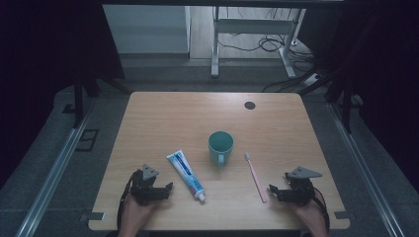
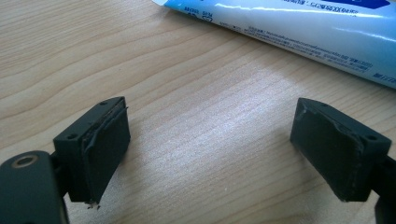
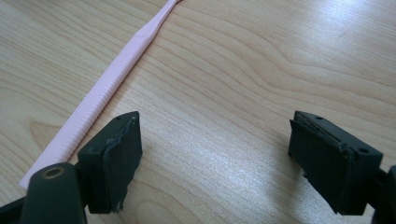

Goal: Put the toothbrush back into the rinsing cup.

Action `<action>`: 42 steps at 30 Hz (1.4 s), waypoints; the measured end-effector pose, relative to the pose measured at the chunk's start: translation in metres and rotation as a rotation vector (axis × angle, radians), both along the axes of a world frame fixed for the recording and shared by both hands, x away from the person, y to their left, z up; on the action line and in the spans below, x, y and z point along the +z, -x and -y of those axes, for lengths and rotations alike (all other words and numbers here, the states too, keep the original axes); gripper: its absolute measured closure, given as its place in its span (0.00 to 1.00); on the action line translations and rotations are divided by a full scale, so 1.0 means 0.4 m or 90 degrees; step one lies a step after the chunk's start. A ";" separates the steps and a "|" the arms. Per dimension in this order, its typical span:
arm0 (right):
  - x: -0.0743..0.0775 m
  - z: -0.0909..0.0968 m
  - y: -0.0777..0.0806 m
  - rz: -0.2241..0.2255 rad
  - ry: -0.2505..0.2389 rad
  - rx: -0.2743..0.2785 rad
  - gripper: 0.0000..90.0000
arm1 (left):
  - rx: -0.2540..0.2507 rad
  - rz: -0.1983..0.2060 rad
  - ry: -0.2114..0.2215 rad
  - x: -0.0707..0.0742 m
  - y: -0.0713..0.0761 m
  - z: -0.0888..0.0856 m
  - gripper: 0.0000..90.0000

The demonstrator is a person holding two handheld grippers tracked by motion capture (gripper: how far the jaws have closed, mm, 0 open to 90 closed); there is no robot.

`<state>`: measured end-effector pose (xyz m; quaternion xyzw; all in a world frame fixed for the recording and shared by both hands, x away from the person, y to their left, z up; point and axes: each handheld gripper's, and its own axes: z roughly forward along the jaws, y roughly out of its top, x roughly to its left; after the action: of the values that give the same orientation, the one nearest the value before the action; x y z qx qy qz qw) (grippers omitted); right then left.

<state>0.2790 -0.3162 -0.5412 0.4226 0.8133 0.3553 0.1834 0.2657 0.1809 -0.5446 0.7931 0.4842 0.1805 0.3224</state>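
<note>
Resting on the desk (image 1: 158,113), both claws are gaping empty: left claw (image 1: 165,190) sitting just beside the toothpaste (image 1: 186,176), right claw (image 1: 274,191) just beside the pink toothbrush (image 1: 256,177), cup (image 1: 220,146) lying between them.

- The cup (image 1: 220,146) is set near the middle of the bench (image 1: 163,113).
- The toothpaste tube (image 1: 186,175) is laid left of the cup, the toothbrush (image 1: 256,176) right of it.
- The left claw (image 1: 157,190) is placed left of the tube, the right claw (image 1: 279,191) just right of the toothbrush, both near the front edge.
</note>
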 end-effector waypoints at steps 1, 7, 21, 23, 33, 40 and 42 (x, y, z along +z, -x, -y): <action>0.000 0.000 0.000 0.000 0.001 0.001 0.18 | 0.000 0.000 0.000 0.000 0.000 0.000 0.13; -0.001 -0.002 0.000 -0.002 0.003 0.006 0.17 | 0.000 0.000 0.000 0.000 0.000 0.000 0.13; 0.000 0.001 0.001 0.002 0.001 0.001 0.21 | 0.000 -0.001 0.000 0.000 -0.002 0.001 0.13; 0.002 0.002 0.001 0.000 0.001 0.000 0.23 | 0.000 -0.001 0.000 0.000 -0.002 0.001 0.13; 0.016 0.004 0.004 -0.018 0.000 -0.004 0.37 | 0.000 -0.002 -0.001 0.000 -0.003 0.001 0.13; 0.038 0.008 0.005 -0.034 -0.023 0.005 0.58 | 0.000 -0.002 0.000 0.000 -0.003 0.001 0.13; 0.042 0.006 0.006 -0.035 -0.019 0.011 0.64 | 0.001 -0.002 0.000 0.000 -0.003 0.002 0.13</action>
<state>0.2767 -0.3188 -0.5243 0.4279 0.8160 0.3577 0.1518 0.2670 0.1802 -0.5446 0.7931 0.4851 0.1792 0.3217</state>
